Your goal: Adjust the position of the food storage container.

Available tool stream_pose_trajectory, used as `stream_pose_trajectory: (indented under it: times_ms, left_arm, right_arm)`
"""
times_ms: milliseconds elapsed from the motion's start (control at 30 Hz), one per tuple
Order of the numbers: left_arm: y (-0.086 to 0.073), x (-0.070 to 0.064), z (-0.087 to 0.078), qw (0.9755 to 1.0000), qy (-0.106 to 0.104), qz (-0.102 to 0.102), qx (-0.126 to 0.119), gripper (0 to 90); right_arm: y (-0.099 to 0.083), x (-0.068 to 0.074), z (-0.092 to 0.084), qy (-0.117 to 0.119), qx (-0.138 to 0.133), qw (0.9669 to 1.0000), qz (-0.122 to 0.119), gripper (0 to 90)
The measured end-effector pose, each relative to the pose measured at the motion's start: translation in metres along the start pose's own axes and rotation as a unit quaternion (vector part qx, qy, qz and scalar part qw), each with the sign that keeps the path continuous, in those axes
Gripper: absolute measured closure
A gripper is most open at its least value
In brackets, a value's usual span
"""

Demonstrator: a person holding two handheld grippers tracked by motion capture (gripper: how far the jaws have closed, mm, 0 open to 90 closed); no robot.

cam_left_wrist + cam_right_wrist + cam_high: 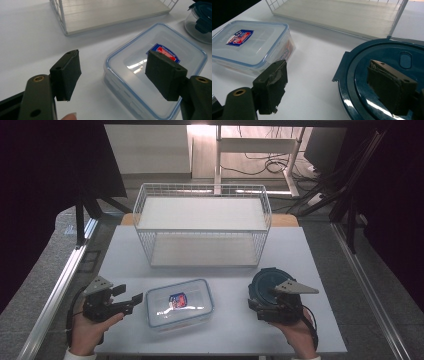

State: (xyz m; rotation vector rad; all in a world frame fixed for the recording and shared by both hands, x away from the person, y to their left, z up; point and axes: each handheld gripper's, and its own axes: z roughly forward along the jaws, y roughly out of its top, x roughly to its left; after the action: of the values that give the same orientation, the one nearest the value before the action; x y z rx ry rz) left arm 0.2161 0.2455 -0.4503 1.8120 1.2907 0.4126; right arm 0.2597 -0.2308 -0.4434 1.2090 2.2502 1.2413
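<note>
- Clear plastic makes up the rectangular container (180, 303), which lies low and centre in the high view with a blue-rimmed snap lid and a red-and-blue label on top; it looks empty, so I judge it light.
- It is stiff but smooth-sided, and the glossy lid catches glare, so I would expect it to slip under hard pads unless squeezed squarely across its short sides, below the lid rim.
- The left gripper (131, 296) sits at lower left of the high view, just beside the container's left edge; in the left gripper view its jaws stand wide apart with nothing between the pads, one pad over the bare table, the other in front of the lid.
- The round dark-blue container (266, 285) stands at lower right of the high view, well apart from the clear one; its lid has latch tabs and a shiny top, likely slick, so the rim or side wall seems the safer hold.
- The right gripper (256, 307) hangs at that container's near edge, jaws spread and gripping nothing, one pad over the blue lid in the right gripper view.
- The white wire basket (202, 231) stands behind both, in the upper middle.
</note>
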Motion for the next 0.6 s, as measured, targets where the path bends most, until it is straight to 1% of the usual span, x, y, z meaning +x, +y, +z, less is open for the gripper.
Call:
stream_pose_trajectory:
  times_ms: [133, 200, 233, 300, 467, 500, 533, 600]
  left_arm:
    - [0.001, -0.003, -0.001, 1.0, 0.0, 0.004, -0.006, 28.3]
    - [0.0, -0.004, -0.001, 1.0, 0.002, 0.008, -0.003, 28.8]
    - [0.0, -0.004, -0.001, 0.9999, 0.004, 0.01, -0.003, 29.1]
    - [0.0, -0.005, -0.001, 0.9999, -0.001, 0.01, -0.003, 29.2]
    - [0.001, -0.006, -0.001, 0.9999, -0.003, 0.011, -0.003, 28.9]
    - [0.002, -0.006, -0.001, 0.9999, 0.003, 0.011, -0.004, 28.9]
    - [0.002, -0.006, -0.001, 0.9999, 0.003, 0.011, -0.004, 28.8]
    - [0.005, -0.006, -0.003, 0.9998, 0.006, 0.018, -0.004, 28.7]
  right_arm:
    - [0.001, -0.001, -0.002, -0.003, -0.001, 1.0, 0.0, 17.5]
    - [0.001, -0.001, -0.004, -0.004, -0.001, 1.0, 0.003, 18.0]
    - [0.001, -0.002, -0.007, -0.001, -0.001, 0.9999, 0.01, 18.3]
    - [0.001, -0.003, -0.009, -0.005, -0.003, 0.9999, 0.009, 18.4]
    - [0.001, -0.004, -0.011, -0.008, -0.004, 0.9999, 0.015, 18.5]
    - [0.001, -0.004, -0.012, -0.009, -0.005, 0.9998, 0.015, 18.5]
    - [0.001, -0.004, -0.012, -0.009, -0.005, 0.9998, 0.015, 18.5]
    - [0.001, -0.006, -0.011, -0.012, -0.005, 0.9998, 0.017, 18.6]
